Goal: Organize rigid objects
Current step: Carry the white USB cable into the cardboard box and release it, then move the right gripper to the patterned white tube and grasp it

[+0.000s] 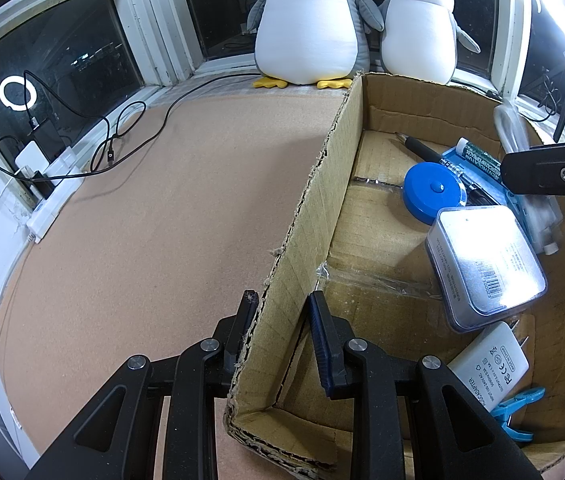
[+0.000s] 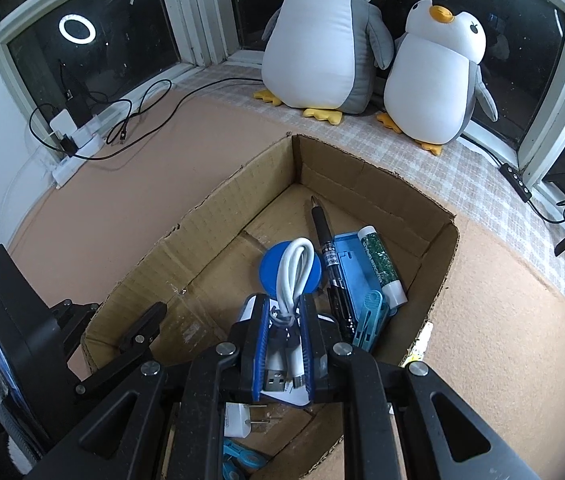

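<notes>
The coiled white cable [image 2: 291, 280] hangs over the cardboard box [image 2: 218, 216], grasped by the right claw [image 2: 285, 312]. At 8 o'clock, the left claw [image 1: 282, 312] clamps the box's wall. 2 plush penguins [image 2: 322, 40] sit at 12 o'clock.

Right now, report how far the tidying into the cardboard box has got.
Done: the blue round case, black pen, green-labelled tube, clear-lidded case and white adapter already lie in the cardboard box. In hand: the right gripper holds a bundled white cable over the box; the left gripper pinches the box wall. Left: releasing the cable.
</notes>
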The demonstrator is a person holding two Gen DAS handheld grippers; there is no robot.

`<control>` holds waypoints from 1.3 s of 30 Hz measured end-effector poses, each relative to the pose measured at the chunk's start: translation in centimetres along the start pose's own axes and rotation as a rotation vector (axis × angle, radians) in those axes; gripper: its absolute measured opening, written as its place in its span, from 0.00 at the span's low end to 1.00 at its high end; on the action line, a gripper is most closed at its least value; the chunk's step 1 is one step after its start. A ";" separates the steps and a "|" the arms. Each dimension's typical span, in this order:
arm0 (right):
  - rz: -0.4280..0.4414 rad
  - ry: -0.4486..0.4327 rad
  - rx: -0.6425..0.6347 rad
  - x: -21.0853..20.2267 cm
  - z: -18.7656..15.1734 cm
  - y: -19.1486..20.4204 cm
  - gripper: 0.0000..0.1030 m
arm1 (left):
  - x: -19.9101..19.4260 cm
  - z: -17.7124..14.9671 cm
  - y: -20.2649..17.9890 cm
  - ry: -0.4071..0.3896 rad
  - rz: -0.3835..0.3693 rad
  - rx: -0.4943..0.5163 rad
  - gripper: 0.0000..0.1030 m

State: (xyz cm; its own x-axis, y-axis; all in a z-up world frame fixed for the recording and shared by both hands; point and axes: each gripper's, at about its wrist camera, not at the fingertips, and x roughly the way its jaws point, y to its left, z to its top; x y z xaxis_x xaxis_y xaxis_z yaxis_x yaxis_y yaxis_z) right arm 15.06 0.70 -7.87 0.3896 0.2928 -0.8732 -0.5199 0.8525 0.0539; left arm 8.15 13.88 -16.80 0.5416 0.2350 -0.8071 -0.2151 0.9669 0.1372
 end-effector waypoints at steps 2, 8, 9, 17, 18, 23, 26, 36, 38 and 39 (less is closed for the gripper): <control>-0.004 -0.001 -0.002 0.0 0.0 0.1 0.13 | 0.0 0.0 0.0 0.000 0.000 0.000 0.27; -0.010 -0.005 -0.006 -0.2 0.0 0.2 0.15 | 0.0 0.0 0.0 -0.001 0.000 0.000 0.27; -0.011 -0.006 -0.006 -0.2 0.0 0.2 0.16 | 0.0 0.0 0.0 -0.001 0.001 0.001 0.27; -0.009 -0.027 0.003 -1.2 0.1 -0.3 0.28 | 0.0 0.0 0.1 -0.001 0.001 0.001 0.27; -0.009 -0.030 0.005 -1.4 0.1 -0.4 0.28 | 0.0 0.0 0.1 -0.001 0.001 0.001 0.27; 0.001 -0.050 0.039 -2.9 -0.5 -1.9 0.34 | 0.0 0.0 0.1 -0.001 0.001 0.000 0.27; -0.005 -0.061 0.069 -3.9 -0.9 -3.5 0.34 | 0.0 0.0 0.1 -0.001 0.001 0.000 0.27; -0.013 -0.046 0.227 -5.6 -3.6 -10.3 0.35 | 0.0 0.0 0.1 -0.001 0.001 0.000 0.27; -0.014 -0.033 0.241 -5.3 -4.0 -11.0 0.35 | 0.0 0.0 0.1 -0.002 0.001 0.000 0.27; -0.009 -0.023 0.245 -5.1 -4.3 -11.3 0.35 | 0.0 0.0 0.1 -0.002 0.001 0.000 0.27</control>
State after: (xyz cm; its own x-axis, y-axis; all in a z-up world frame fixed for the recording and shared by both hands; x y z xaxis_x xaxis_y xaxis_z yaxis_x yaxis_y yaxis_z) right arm 15.67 -12.27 -6.12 0.4117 0.2922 -0.8632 -0.3176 0.9338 0.1646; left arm 8.12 13.96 -16.83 0.5427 0.2362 -0.8060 -0.2152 0.9667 0.1384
